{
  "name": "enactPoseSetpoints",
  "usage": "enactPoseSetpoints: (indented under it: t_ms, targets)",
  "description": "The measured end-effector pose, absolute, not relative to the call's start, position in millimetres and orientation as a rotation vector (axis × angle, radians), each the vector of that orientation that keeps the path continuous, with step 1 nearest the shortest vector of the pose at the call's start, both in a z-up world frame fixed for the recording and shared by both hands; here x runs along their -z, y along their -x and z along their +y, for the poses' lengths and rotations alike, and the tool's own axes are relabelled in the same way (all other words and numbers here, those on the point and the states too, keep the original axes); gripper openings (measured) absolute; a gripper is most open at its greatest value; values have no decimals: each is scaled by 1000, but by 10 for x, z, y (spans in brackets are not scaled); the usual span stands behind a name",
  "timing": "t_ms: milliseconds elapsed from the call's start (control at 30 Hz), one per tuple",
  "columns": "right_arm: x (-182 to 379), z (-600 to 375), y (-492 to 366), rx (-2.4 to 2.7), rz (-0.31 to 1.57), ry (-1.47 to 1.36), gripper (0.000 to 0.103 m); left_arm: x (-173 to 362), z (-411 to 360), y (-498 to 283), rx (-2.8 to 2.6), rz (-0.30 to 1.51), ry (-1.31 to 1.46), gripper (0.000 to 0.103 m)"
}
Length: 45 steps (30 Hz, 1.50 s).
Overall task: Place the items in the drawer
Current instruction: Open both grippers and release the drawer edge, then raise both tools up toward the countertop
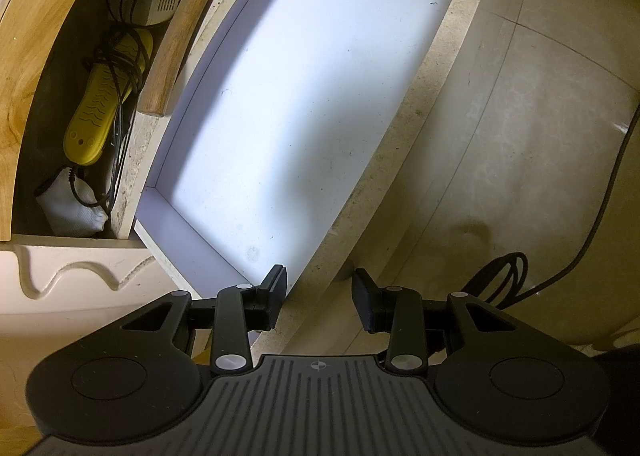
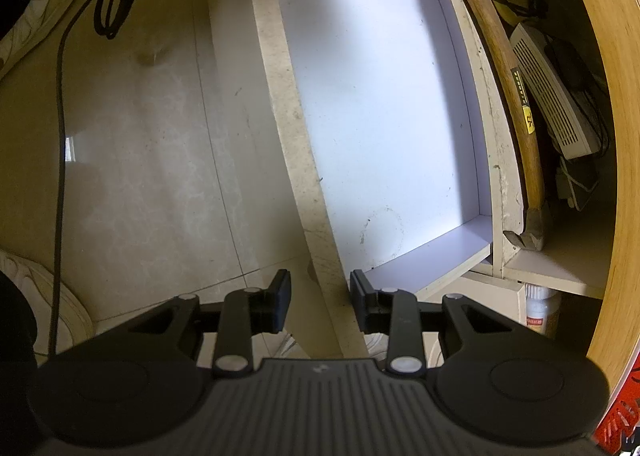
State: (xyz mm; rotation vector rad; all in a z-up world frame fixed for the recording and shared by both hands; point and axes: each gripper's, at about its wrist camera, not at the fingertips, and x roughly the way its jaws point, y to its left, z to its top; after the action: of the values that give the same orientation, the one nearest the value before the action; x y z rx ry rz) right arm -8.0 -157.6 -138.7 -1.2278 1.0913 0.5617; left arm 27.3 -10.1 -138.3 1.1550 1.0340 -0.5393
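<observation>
While the drawer (image 1: 320, 95) stands pulled out and bare, both the left gripper (image 1: 319, 298) and right gripper (image 2: 319, 302) hover released, nothing yet placed.

I see the pulled-out white drawer (image 1: 304, 103) with a smooth, matt laminate floor and rough, speckled chipboard edges. The curved wooden hammer handle (image 2: 500, 67) looks smooth and varnished, and the pale tiled floor (image 2: 152, 143) faintly glossy.

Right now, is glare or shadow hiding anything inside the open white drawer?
Left wrist view: white drawer floor blown out by glare, soft shadow across its middle. Right wrist view: shadow at the far end, fisheye bends the pale drawer front edge; no items visible inside.
</observation>
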Motion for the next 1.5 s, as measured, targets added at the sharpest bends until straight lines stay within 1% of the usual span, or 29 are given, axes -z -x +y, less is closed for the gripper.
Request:
enactPoseSetpoints:
  t_ms: [100, 133, 167, 200, 233, 267, 300, 400, 767, 900, 1233, 1500]
  targets:
    - [1380, -1578, 75, -559, 1095, 1214, 37, 1383, -92, -282, 534, 1040, -1149, 38]
    - [1377, -1579, 71, -558, 1099, 1204, 39, 1398, -85, -300, 519, 1054, -1148, 46]
    - [1373, -1581, 65, -556, 1107, 1183, 43, 1425, -74, -325, 498, 1074, -1149, 55]
    - [1369, -1582, 59, -554, 1115, 1162, 61, 1451, -63, -343, 482, 1091, -1152, 73]
    - [1365, -1583, 57, -551, 1120, 1143, 77, 1464, -50, -347, 478, 1102, -1149, 76]
    - [1357, -1580, 65, -548, 1113, 1128, 101, 1465, -50, -350, 480, 1106, -1146, 76]
    - [1345, -1573, 73, -546, 1103, 1115, 102, 1466, -51, -352, 482, 1111, -1142, 77]
    - [1306, -1550, 65, -531, 1082, 1080, 102, 1457, -57, -356, 474, 1109, -1133, 84]
    - [1235, -1534, 44, -505, 1083, 1013, 102, 1397, -111, -313, 450, 1107, -1132, 84]
    - [1200, -1542, -7, -499, 1101, 943, 102, 1321, -153, -297, 456, 1092, -1086, 84]
    - [954, -1638, -211, -381, 1174, 582, 102, 1014, -128, -391, 356, 1154, -690, 84]
    - [832, -1811, -369, -206, 1227, 248, 102, 827, 72, -492, 175, 1171, -334, 83]
